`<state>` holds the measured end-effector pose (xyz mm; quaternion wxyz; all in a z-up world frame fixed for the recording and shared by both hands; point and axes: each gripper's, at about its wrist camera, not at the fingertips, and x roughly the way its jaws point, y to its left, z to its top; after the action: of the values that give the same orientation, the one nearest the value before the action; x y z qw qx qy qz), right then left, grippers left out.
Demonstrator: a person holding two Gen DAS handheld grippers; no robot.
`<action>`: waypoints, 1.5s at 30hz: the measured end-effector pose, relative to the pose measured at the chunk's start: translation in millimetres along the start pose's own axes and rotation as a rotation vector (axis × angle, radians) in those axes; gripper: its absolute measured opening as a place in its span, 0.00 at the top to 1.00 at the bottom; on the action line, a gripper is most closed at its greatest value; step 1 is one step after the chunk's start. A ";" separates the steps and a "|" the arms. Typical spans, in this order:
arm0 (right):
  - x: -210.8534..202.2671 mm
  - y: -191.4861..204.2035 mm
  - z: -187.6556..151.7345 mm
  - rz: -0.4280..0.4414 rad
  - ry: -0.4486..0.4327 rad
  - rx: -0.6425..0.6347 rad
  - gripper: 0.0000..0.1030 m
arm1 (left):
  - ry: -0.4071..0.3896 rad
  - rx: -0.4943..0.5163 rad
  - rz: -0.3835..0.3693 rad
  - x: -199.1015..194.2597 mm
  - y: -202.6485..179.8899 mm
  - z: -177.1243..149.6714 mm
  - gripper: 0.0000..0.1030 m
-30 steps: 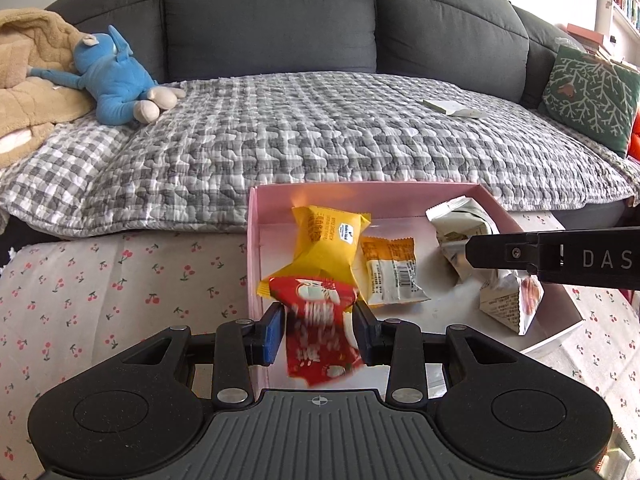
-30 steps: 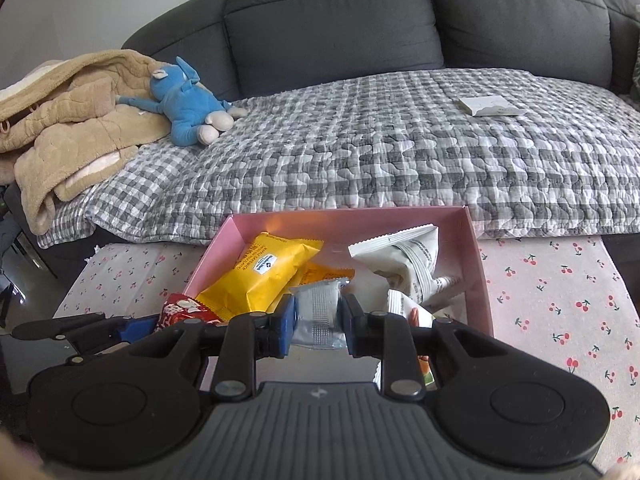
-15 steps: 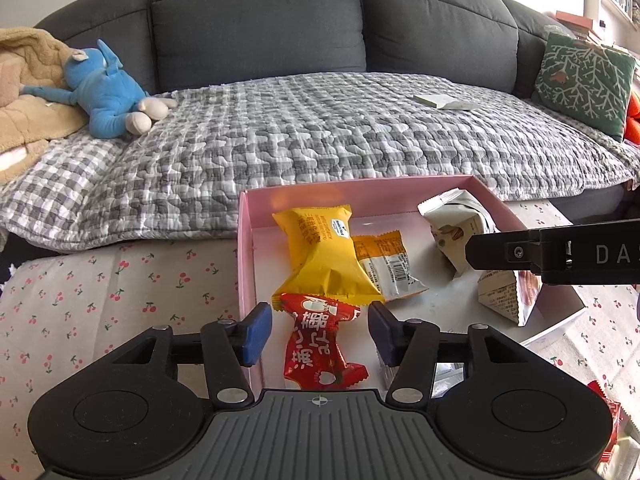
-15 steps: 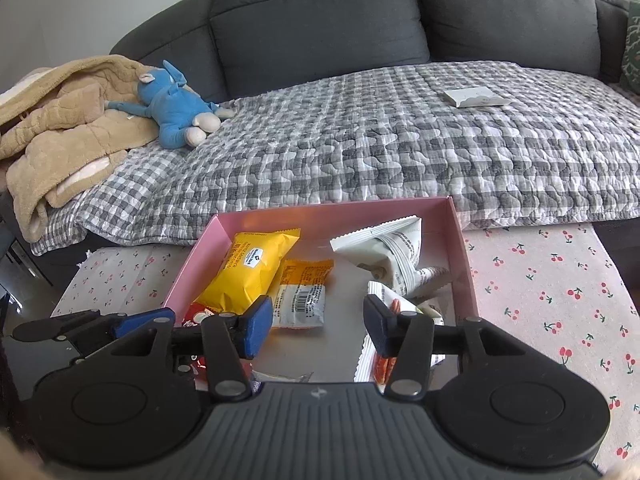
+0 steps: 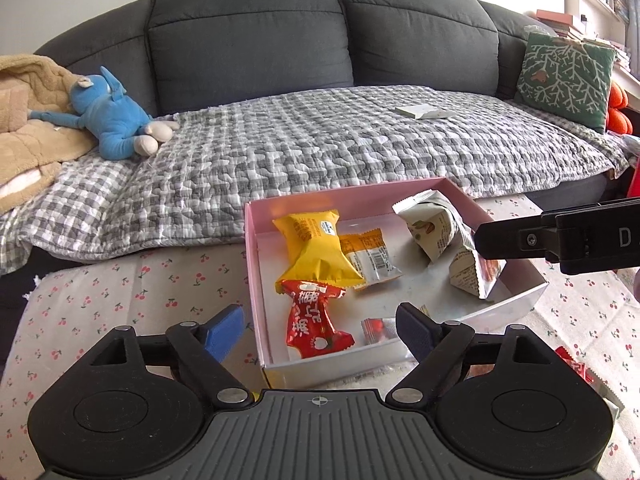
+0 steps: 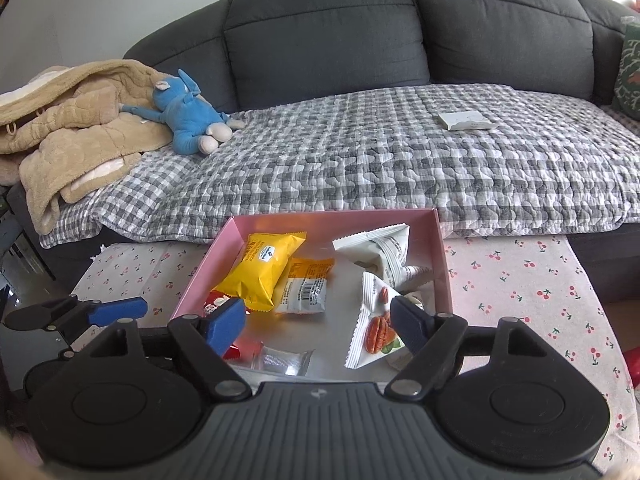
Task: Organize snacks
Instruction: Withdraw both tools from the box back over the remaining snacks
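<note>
Both hand-held grippers have just been opening. The left hand-held gripper (image 5: 319, 330) is standing apart and gripping nothing, the red crinkled snack packet (image 5: 314, 322) lying loose at lower centre in the shallow pink cardboard box (image 5: 253, 280). The right hand-held gripper (image 6: 318, 322) is likewise gaping empty above a small clear silvery sachet (image 6: 280, 360).

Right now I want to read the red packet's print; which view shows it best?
The left wrist view: the red packet lies whole, print facing up, in the pink box. In the right wrist view only slivers show behind a gripper finger.

A red snack wrapper (image 5: 570, 362) at four o'clock is cut off behind the gripper body; its print is unreadable.
</note>
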<state>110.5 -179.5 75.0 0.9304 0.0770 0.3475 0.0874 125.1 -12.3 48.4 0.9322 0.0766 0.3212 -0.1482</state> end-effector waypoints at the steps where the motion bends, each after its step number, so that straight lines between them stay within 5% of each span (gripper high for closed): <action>1: -2.8 0.1 -1.6 0.000 -0.001 -0.001 0.20 | 0.001 0.001 -0.001 -3.8 -0.3 -2.3 0.16; 19: -40.9 9.6 -40.8 0.006 0.010 -0.053 0.05 | 0.004 0.021 -0.011 -57.5 -10.3 -44.5 0.09; 45: -65.2 3.4 -107.3 -0.050 0.003 -0.141 0.01 | 0.039 0.029 -0.054 -70.5 -29.1 -111.0 0.06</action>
<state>-9.2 -181.5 36.9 0.9349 0.0023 0.3436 0.0887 -1.2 2.6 4.1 0.9202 0.0845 0.3392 -0.1763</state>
